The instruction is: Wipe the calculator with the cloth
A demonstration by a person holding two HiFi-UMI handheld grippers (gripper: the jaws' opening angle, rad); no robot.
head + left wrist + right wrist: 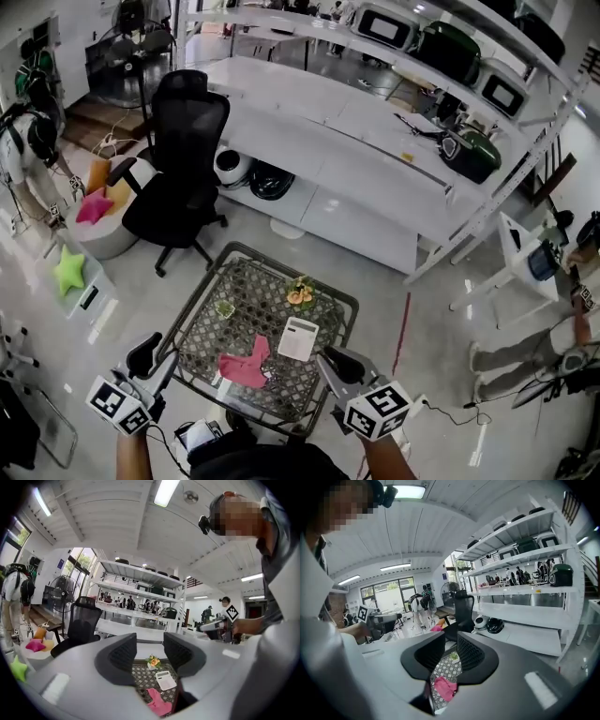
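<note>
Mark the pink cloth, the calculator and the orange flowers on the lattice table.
pink cloth (246,366), head view, middle of the crumpled fabric.
calculator (298,338), head view, centre of its white face.
orange flowers (300,295), head view, on the blossoms.

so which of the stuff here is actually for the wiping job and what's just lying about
For the job: pink cloth; white calculator; both on the lattice table.
Just lying about: orange flower ornament; small green plant; black office chair; green star cushion.
</note>
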